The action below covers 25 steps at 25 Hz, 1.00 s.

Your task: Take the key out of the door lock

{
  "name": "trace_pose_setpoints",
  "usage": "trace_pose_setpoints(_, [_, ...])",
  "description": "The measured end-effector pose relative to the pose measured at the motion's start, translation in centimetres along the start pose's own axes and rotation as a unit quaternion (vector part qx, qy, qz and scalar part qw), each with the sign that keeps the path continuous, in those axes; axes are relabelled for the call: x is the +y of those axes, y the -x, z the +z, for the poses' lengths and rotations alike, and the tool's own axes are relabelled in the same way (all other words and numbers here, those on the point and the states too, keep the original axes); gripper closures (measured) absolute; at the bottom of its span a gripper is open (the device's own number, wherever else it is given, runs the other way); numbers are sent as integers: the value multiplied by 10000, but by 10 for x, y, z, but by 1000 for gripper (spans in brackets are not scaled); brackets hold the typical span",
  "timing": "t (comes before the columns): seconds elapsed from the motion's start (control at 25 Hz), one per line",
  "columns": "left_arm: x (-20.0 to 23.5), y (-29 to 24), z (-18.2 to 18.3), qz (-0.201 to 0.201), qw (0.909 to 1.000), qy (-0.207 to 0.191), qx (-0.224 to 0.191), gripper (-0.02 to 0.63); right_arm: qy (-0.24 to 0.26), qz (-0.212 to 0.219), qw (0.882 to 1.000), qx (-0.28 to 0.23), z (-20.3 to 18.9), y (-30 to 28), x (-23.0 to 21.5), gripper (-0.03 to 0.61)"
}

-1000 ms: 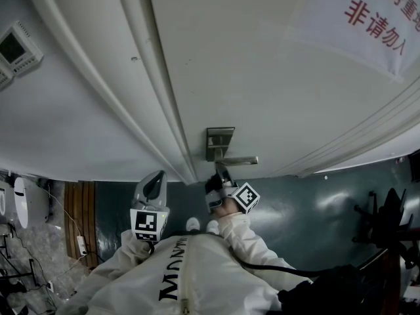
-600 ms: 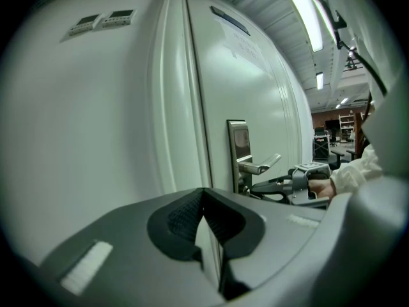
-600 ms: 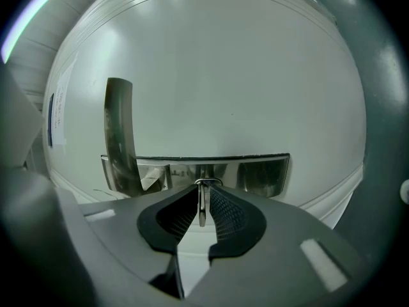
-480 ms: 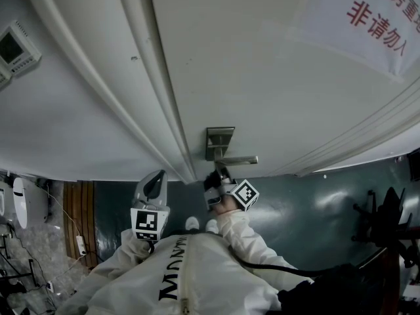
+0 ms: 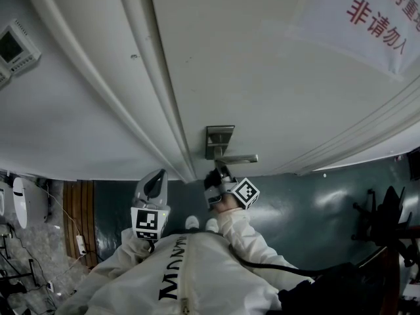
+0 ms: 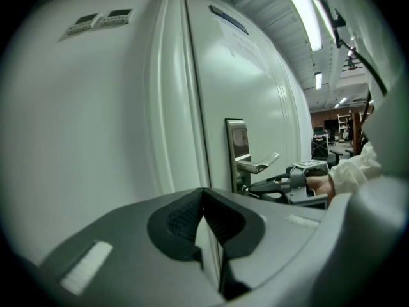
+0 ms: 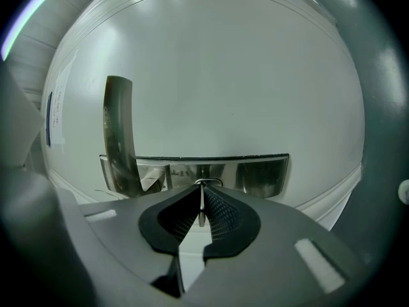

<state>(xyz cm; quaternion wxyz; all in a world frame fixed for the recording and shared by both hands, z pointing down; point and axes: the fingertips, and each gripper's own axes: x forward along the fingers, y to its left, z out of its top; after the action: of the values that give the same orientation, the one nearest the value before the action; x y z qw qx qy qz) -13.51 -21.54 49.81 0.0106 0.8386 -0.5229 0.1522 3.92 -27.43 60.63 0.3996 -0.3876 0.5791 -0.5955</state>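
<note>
Your right gripper (image 7: 202, 189) clamps the key (image 7: 202, 213) at the lock plate (image 7: 259, 174).
You hold it level against the door (image 5: 262, 77), just under the handle (image 7: 118, 130) — its jaws have just been closing, the thin key pinched between the pads. The head view hides the key behind the gripper. Your left gripper (image 6: 204, 196) sits low beside the door frame — jaws together, empty.

Between the matt, cross-hatched rubbery pads (image 7: 220, 213) of the smooth grey plastic right claw (image 7: 202, 190), whose jaws have just been closing, sits a thin bare-metal key (image 7: 202, 213), just beyond it a mirror-glossy metal lock plate (image 7: 259, 174) and polished metal handle (image 7: 118, 123) on a smooth, satin white door (image 7: 223, 75).
</note>
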Motion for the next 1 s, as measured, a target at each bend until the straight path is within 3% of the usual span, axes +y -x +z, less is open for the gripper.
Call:
trace_pose_setpoints(0.68, [-3, 16, -3, 43, 10000, 3, 0, 614, -108, -25, 9999, -30, -1, 4, 2, 555])
trace_pose_setpoints(1.0, [-6, 18, -7, 2, 10000, 35, -7, 614, 45, -62, 10000, 9, -12, 42, -7, 557])
